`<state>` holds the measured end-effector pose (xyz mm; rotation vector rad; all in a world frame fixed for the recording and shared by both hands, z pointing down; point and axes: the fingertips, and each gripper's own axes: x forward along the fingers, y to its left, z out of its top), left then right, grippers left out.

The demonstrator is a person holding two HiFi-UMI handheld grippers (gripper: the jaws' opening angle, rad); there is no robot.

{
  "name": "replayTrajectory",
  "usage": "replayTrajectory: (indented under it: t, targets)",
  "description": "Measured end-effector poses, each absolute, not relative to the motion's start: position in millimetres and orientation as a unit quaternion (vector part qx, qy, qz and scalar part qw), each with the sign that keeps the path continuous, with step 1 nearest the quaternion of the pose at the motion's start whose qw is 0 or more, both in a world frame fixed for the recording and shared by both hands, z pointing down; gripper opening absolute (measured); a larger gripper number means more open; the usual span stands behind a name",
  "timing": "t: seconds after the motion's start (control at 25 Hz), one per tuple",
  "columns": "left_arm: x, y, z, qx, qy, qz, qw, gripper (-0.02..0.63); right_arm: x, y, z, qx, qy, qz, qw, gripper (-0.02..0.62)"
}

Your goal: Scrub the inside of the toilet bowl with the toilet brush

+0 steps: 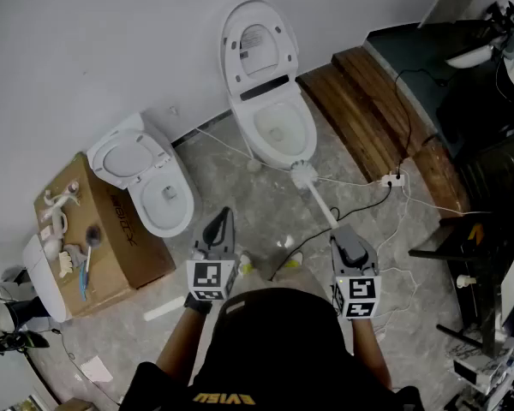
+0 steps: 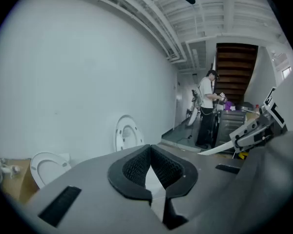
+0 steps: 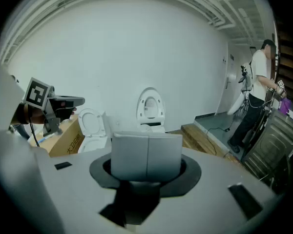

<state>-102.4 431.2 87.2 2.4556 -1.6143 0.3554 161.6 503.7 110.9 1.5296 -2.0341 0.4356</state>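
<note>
The white toilet [image 1: 270, 118] stands against the wall with its lid up and its bowl open; it also shows in the right gripper view [image 3: 150, 106]. The toilet brush's round head [image 1: 304, 175] hangs just in front of the bowl's front rim. Its pale handle runs back to my right gripper [image 1: 340, 235], which is shut on it. In the right gripper view a pale block of the handle [image 3: 146, 155] fills the jaws and hides the brush head. My left gripper [image 1: 224, 215] is held level beside it, shut with nothing in it [image 2: 149, 150].
A second white toilet [image 1: 150, 182] stands to the left, next to a cardboard box [image 1: 111, 247] with small items on top. Wooden steps [image 1: 368, 110], a power strip with cables [image 1: 392, 178] and a black stand [image 1: 480, 255] lie to the right. A person [image 2: 207, 111] stands far off.
</note>
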Motion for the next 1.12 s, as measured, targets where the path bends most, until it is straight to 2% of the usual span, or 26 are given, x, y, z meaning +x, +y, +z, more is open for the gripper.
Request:
replayTrajectory:
  t: [0.72, 1.12]
  targets:
    - [-213.5, 446.0, 98.6, 0.844, -0.519, 0.092, 0.094, 0.018, -5.6, 499.7, 107.7, 0.531, -0.783, 0.135, 0.295, 0.158]
    - [-219.0, 419.5, 117.6, 0.848, -0.51, 0.1, 0.104, 0.018, -3.1, 470.6, 112.6, 0.544, -0.769, 0.14, 0.304, 0.158]
